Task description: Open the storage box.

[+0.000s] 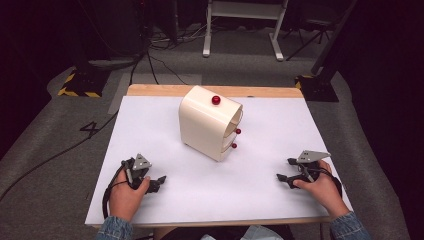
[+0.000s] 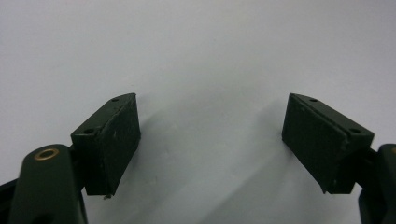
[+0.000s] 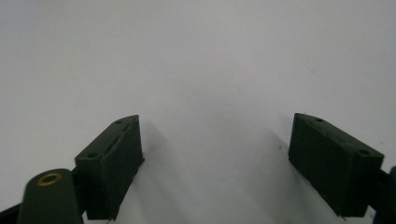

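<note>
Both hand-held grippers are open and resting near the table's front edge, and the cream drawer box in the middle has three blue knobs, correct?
Not quite: the knobs are red, not blue, as the high view shows. The rest holds: the left hand-held gripper and the right hand-held gripper are open near the front edge of the table, and the cream drawer box stands in the middle with three knobs.

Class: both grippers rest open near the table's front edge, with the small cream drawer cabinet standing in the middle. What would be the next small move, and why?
Probably bring the right gripper forward toward the cabinet. Its two red drawer knobs face the right side, nearer that hand; both grippers, including the left gripper, sit apart from it with jaws wide open and holding nothing.
</note>
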